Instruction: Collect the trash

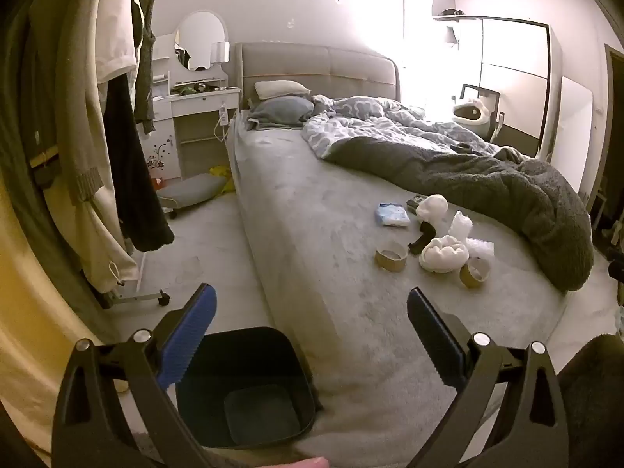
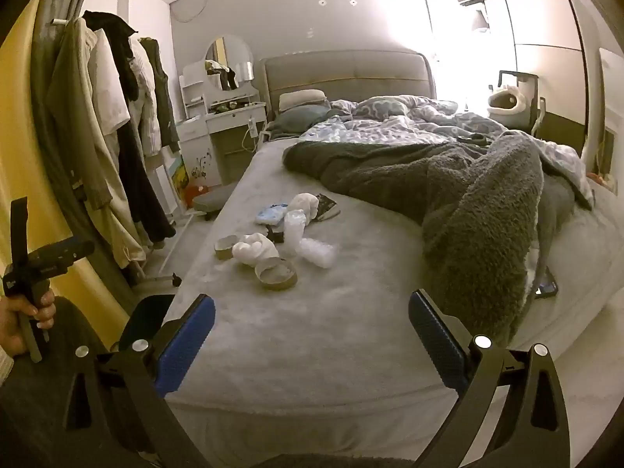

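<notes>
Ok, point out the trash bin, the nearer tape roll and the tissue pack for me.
trash bin (image 1: 249,409), left wrist view, dark inner floor of the bin.
nearer tape roll (image 2: 276,273), right wrist view, front rim.
tissue pack (image 1: 392,214), left wrist view, middle of the wrapper.
</notes>
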Action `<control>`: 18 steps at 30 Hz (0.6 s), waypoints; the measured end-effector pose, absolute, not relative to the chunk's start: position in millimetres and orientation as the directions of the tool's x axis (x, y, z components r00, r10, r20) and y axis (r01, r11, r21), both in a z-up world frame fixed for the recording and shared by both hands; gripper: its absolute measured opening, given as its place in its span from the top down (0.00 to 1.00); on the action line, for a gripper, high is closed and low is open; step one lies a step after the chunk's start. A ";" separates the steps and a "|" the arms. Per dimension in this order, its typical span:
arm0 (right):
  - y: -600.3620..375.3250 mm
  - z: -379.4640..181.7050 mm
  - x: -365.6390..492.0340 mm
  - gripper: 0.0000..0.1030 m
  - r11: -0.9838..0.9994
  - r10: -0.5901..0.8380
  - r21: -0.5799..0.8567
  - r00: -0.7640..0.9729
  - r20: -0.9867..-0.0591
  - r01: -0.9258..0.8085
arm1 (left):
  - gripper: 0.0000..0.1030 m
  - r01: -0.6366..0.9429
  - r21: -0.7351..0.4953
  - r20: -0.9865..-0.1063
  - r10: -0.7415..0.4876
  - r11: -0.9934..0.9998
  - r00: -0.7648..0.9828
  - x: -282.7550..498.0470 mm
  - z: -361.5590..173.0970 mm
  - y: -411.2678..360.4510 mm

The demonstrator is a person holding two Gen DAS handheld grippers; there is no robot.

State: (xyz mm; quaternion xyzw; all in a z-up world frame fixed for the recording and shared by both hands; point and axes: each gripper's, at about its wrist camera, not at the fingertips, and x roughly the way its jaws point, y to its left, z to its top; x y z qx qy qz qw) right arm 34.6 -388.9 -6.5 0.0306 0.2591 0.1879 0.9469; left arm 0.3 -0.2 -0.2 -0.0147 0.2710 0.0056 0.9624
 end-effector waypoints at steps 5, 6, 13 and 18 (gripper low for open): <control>-389.7 -6.2 35.3 0.03 0.926 0.377 0.165 0.792 -0.481 -0.340 | 0.03 -0.023 -0.029 -0.521 0.004 0.999 0.853 0.4 0.1 0.8; -389.5 -6.0 35.3 0.03 0.926 0.376 0.162 0.792 -0.482 -0.341 | 0.03 -0.021 -0.022 -0.521 0.006 1.000 0.854 0.1 -0.1 -0.5; -390.3 -5.4 35.1 0.03 0.927 0.374 0.163 0.792 -0.483 -0.338 | 0.03 -0.020 -0.030 -0.521 0.002 0.999 0.854 -0.2 0.1 -0.7; -389.7 -5.5 35.6 0.03 0.927 0.373 0.162 0.790 -0.486 -0.338 | 0.03 -0.020 -0.033 -0.522 0.000 0.999 0.853 0.0 0.1 0.1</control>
